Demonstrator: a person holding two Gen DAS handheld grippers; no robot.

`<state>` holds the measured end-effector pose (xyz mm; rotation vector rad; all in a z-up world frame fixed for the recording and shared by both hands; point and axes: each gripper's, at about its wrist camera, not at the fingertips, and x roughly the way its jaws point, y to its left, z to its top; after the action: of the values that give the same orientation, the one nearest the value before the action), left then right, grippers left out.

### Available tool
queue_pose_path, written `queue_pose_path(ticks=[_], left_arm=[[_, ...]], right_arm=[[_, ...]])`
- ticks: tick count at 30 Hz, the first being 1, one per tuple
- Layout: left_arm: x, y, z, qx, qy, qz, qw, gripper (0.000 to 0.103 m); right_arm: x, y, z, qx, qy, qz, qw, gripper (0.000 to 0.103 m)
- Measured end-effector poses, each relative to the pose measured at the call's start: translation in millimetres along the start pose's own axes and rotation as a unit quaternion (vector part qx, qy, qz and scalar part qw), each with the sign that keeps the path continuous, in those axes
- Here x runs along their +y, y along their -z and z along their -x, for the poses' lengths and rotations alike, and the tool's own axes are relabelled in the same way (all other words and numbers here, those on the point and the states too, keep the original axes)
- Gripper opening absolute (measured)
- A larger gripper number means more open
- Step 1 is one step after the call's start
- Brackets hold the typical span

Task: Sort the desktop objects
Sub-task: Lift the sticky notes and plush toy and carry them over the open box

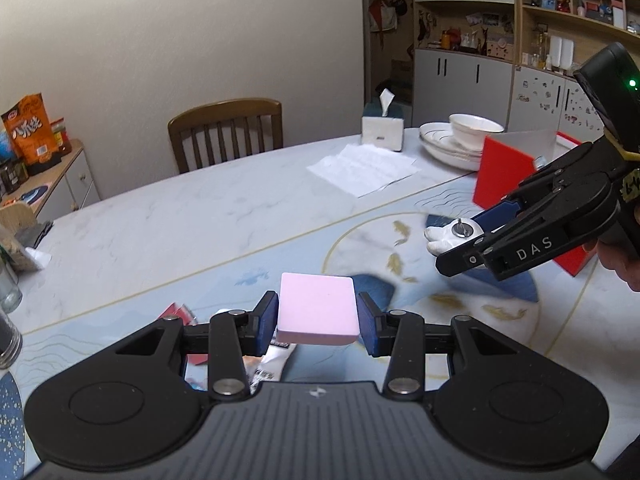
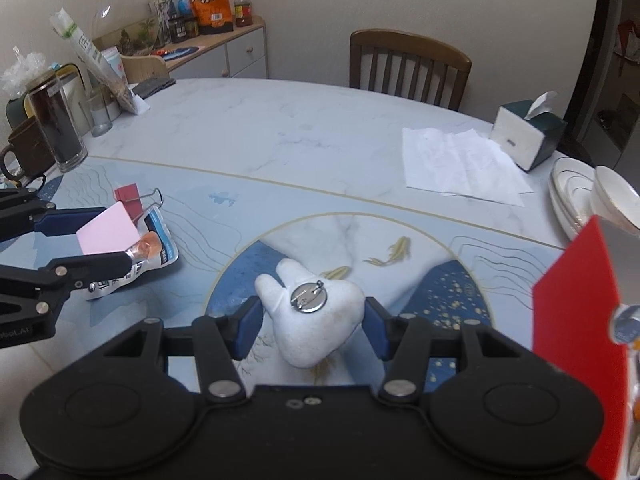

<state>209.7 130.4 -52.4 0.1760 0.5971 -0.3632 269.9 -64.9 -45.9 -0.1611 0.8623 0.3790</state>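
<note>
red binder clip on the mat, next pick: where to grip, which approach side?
Grip the red binder clip across its red body, coming from above. The body is the solid part; the wire handles splay out thin toward the table's middle and would likely slip. It sits against the snack packet, so one finger probably has little room there. Both grippers are full now: left gripper holds the pink block.

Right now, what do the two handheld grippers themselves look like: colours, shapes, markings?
Both the left gripper and right gripper are matte black, with linkage arms on silver pivot pins and dark blue finger pads. The right one carries white "DAS" lettering, a green indicator light and a yellow band.
</note>
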Motion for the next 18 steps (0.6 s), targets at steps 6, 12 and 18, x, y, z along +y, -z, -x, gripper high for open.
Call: queue_pose_path(ticks=[6, 12, 18], left_arm=[[-19, -10, 8, -0.009, 0.013, -0.007, 0.9998, 0.041], [-42, -22, 15, -0.017, 0.03, -0.01, 0.9994, 0.041], [-71, -36, 26, -0.027, 0.043, -0.015, 0.9986, 0.041]], right_arm=[[-10, 8, 27, -0.013, 0.006, -0.007, 1.0, 0.053], [-22, 19, 54, -0.024, 0.003, -0.014, 1.0, 0.053], [-41, 29, 87, -0.031, -0.003, -0.005, 1.0, 0.053]])
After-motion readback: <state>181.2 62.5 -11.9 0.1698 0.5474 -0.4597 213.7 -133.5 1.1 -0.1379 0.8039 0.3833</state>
